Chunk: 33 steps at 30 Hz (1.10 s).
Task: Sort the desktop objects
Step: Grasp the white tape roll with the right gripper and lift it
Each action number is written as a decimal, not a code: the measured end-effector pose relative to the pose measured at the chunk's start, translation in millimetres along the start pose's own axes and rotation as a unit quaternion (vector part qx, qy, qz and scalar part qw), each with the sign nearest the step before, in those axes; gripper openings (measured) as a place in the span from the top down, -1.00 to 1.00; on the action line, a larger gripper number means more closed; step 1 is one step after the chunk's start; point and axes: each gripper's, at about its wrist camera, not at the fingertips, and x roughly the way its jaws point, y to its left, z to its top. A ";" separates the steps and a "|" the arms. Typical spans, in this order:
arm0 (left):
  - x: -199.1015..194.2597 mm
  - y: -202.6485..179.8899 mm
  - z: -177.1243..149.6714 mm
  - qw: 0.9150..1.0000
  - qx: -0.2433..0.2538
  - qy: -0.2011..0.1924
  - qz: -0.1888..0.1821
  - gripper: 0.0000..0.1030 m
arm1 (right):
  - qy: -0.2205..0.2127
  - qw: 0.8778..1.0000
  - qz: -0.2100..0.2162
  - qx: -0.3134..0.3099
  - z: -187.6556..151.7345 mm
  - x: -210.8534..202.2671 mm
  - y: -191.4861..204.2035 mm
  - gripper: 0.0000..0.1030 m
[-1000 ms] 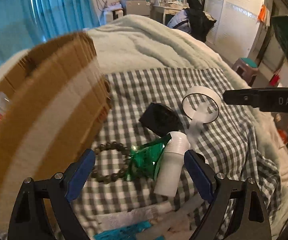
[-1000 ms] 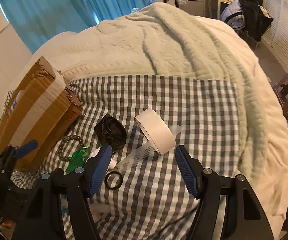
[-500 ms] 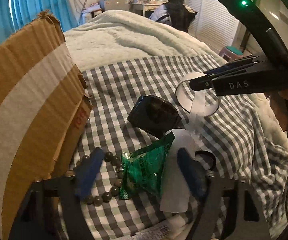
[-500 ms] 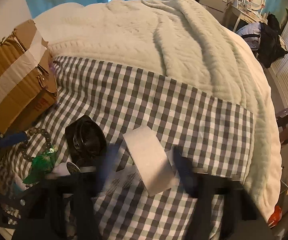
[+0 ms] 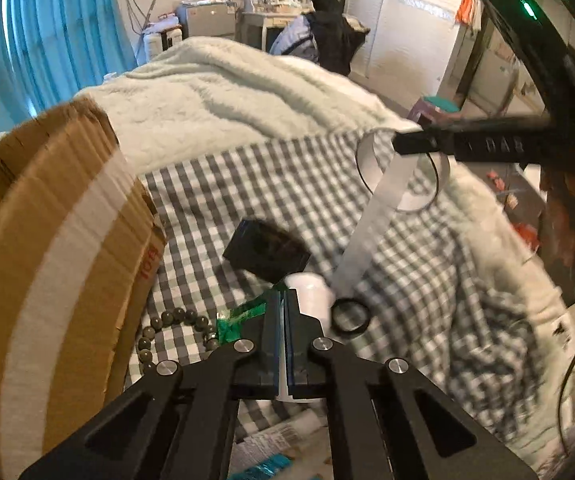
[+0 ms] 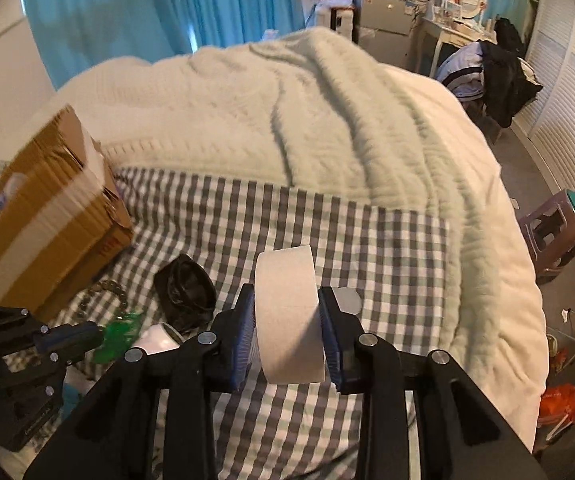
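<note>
My right gripper (image 6: 287, 328) is shut on a white tape roll (image 6: 289, 316) and holds it above the checked cloth (image 6: 387, 248); the roll also shows in the left wrist view (image 5: 403, 172), lifted, with a loose strip hanging down. My left gripper (image 5: 285, 304) is shut on the corner of a green packet (image 5: 239, 320), also seen in the right wrist view (image 6: 117, 336). A white bottle (image 5: 311, 292), a black ring (image 5: 350, 319), a black box (image 5: 265, 250) and a bead bracelet (image 5: 167, 332) lie on the cloth.
A cardboard box (image 5: 55, 260) stands at the left of the cloth. A pale green blanket (image 6: 307, 120) covers the bed behind. A stool (image 6: 563, 232) stands on the floor at the right. Small packets (image 5: 271, 440) lie near the front edge.
Both grippers have closed: the right on the tape roll, which it has lifted off the cloth, and the left on the green packet's corner.
</note>
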 end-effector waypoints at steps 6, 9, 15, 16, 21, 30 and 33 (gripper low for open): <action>-28.3 -8.4 14.3 1.000 -0.001 -0.018 0.001 0.96 | -0.031 0.999 0.005 0.000 -0.7 -43.3 3.5 0.41; -32.0 -12.2 13.9 1.000 0.000 -0.015 0.000 0.96 | -0.044 0.999 0.006 -0.005 -2.5 -61.2 7.8 0.41; -13.8 -21.9 -5.8 1.000 0.013 0.022 0.007 0.67 | -0.051 0.999 0.005 -0.014 -11.9 -71.1 11.6 0.41; -9.6 -24.2 -9.9 0.999 0.018 0.028 0.010 0.45 | -0.048 0.999 0.004 -0.014 -13.8 -69.0 11.1 0.41; 16.9 -30.7 -26.5 0.998 0.023 0.059 0.005 0.35 | -0.034 0.999 0.001 -0.006 -22.9 -55.1 1.7 0.41; 55.4 -30.8 -34.6 0.996 0.026 0.079 0.028 0.43 | -0.053 0.998 -0.007 0.017 -24.9 -63.4 -17.7 0.41; 55.3 -25.7 -30.8 0.996 0.015 0.084 0.022 0.49 | -0.069 0.997 -0.012 0.014 -21.8 -75.4 -19.8 0.41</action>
